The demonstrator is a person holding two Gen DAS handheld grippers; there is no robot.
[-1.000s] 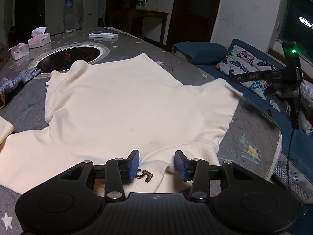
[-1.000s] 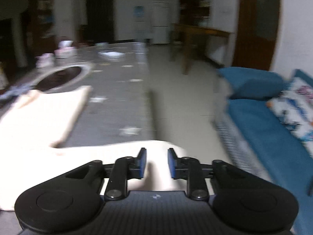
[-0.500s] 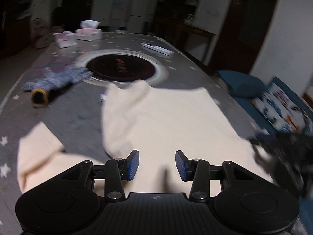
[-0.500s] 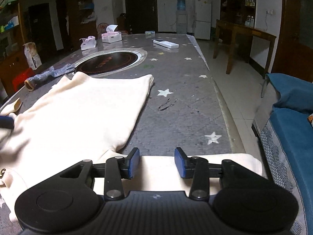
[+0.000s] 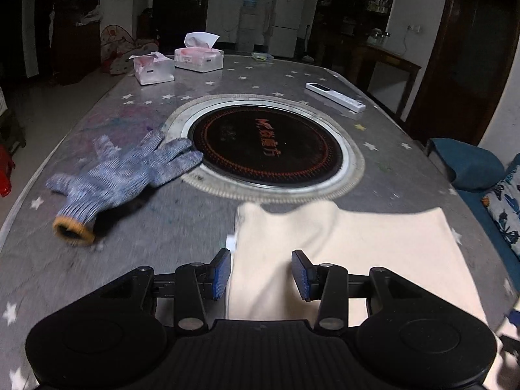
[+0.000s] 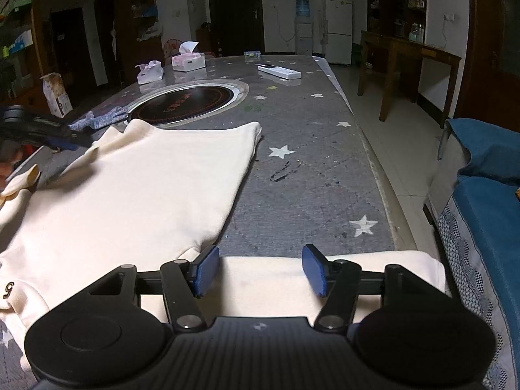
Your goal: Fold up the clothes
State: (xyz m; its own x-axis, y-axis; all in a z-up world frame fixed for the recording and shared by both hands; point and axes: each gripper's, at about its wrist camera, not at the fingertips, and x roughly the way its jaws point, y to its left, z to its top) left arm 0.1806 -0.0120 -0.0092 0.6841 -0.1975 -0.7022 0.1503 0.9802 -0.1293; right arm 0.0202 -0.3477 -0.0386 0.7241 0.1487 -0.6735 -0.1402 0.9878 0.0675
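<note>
soft cream sweatshirt (image 6: 136, 188) on star-speckled grey table (image 6: 308, 169).

I'm working in a home, a dim dining and living room. My table (image 5: 383, 162) has a built-in hotpot burner (image 5: 266, 146) at the frame's centre, 2 tissue boxes (image 5: 199, 58) beyond it, a fridge (image 6: 338, 27) and water dispenser (image 6: 302, 31) at the top centre, and a blue sofa (image 6: 487, 195) at the right edge.
</note>
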